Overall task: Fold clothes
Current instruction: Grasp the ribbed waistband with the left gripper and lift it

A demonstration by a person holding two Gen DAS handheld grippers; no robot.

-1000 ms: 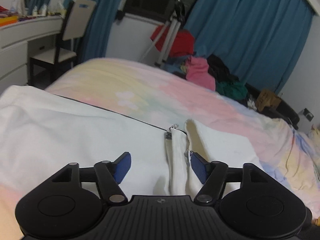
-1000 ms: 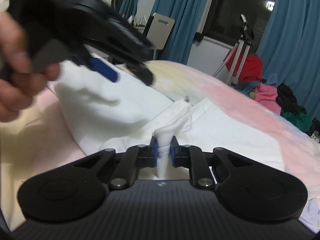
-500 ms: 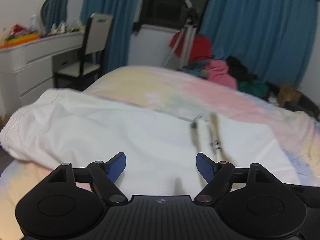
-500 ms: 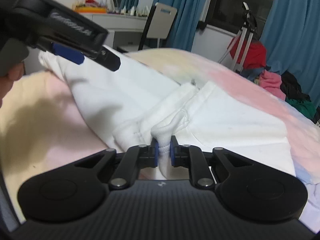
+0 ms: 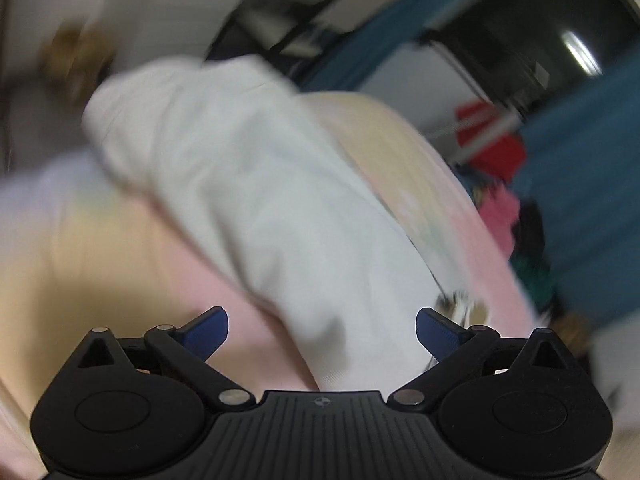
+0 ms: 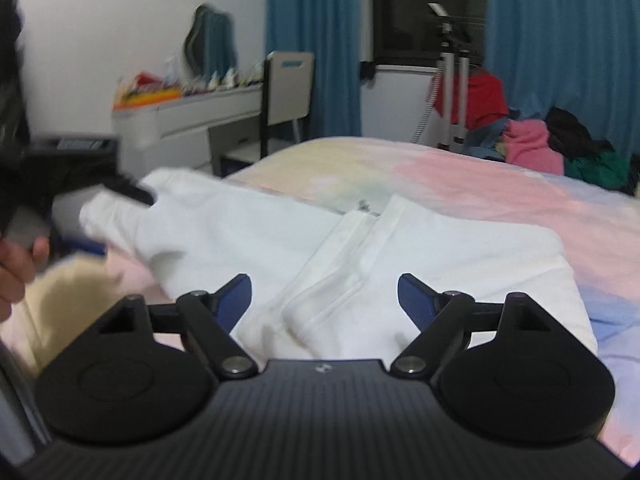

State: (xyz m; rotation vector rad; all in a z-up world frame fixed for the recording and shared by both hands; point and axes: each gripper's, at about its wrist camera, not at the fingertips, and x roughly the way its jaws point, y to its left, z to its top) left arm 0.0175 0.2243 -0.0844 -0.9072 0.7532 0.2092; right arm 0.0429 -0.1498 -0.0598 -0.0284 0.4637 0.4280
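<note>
A white garment [image 6: 440,248] lies spread on the pastel bed [image 6: 500,176], its waistband fold running toward my right gripper. My right gripper [image 6: 325,300] is open and empty just above the near edge of the garment. My left gripper [image 5: 322,330] is open and empty; its view is blurred and tilted, with the white garment [image 5: 248,184] stretching away in front of it. In the right wrist view the left gripper [image 6: 72,176] shows at the far left, held by a hand, over the garment's left end.
A white desk [image 6: 188,120] with clutter and a chair [image 6: 288,88] stand at the back left. A tripod [image 6: 452,72] and a pile of coloured clothes [image 6: 532,144] stand by the blue curtains [image 6: 560,40] beyond the bed.
My right gripper has opened and let go of the white waistband, which now lies on the bed. My left gripper has swung left toward the garment's far end, staying open.
</note>
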